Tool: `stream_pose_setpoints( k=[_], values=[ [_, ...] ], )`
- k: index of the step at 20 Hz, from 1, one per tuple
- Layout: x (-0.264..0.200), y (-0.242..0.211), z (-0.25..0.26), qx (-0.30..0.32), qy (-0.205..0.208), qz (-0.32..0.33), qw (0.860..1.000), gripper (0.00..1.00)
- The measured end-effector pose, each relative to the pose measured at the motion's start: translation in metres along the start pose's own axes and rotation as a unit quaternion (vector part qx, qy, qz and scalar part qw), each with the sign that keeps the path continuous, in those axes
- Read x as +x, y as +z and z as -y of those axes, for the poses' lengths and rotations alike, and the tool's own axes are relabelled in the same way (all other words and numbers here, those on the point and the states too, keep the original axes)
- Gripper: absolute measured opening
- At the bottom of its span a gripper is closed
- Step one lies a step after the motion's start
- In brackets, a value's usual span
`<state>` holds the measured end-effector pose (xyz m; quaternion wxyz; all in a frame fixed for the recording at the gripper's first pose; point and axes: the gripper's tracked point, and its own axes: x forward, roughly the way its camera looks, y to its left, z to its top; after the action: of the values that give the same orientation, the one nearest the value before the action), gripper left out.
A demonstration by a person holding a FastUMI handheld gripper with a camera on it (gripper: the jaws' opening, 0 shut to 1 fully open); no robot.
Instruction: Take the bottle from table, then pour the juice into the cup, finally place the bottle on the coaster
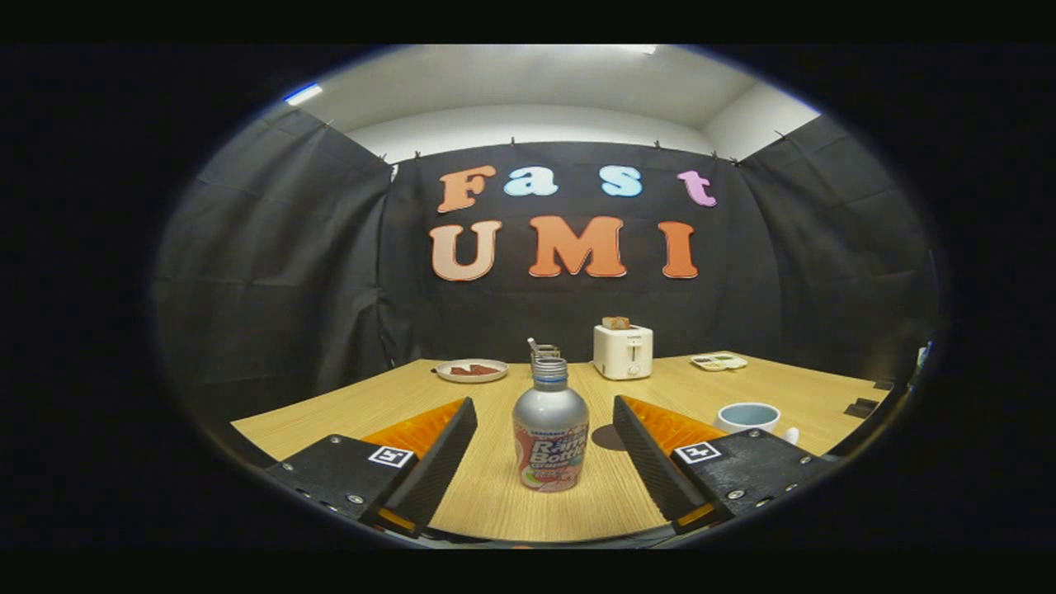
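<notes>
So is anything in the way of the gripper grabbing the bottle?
No. The gripper is open, and the bottle stands upright on the table between its fingers, not touched by either. Nothing visible sits between them.

- The bottle (pixel 550 436) is silver metal with a silver threaded neck; its label is mostly pale, with red and pink areas, a touch of green low down and white lettering edged in blue.
- The cup (pixel 747 417) is white outside and pale blue inside.
- The tabletop (pixel 495 495) is light wood with a fine straight grain.
- The toaster (pixel 623 351) is cream-white, with a brown slice showing at its top.
- The plate (pixel 472 370) is white and carries dark reddish-brown pieces.
- The small tray (pixel 718 361) is white with yellowish and greenish patches.
- The booth's wall (pixel 272 272) is black cloth with creases.
- A dark brownish round patch (pixel 609 437) lies on the wood just right of the bottle.
</notes>
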<state>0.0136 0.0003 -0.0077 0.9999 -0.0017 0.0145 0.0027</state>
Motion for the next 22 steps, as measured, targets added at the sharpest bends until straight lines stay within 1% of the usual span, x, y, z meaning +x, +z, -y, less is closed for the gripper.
stream_pose_setpoints(
  k=[5,8,11,16,19,22],
  values=[
    [0.004,-0.011,0.006,0.007,-0.011,-0.018,1.000,0.99],
    [0.012,-0.028,0.008,0.008,-0.017,-0.044,0.999,0.99],
    [0.019,-0.045,0.005,0.002,-0.011,-0.071,0.997,0.99],
    [0.030,-0.079,-0.001,0.014,-0.007,-0.122,0.992,0.99],
    [0.035,-0.090,-0.006,0.010,-0.002,-0.137,0.991,0.99],
    [0.042,-0.104,-0.006,0.018,-0.006,-0.157,0.987,0.99]
  ],
)
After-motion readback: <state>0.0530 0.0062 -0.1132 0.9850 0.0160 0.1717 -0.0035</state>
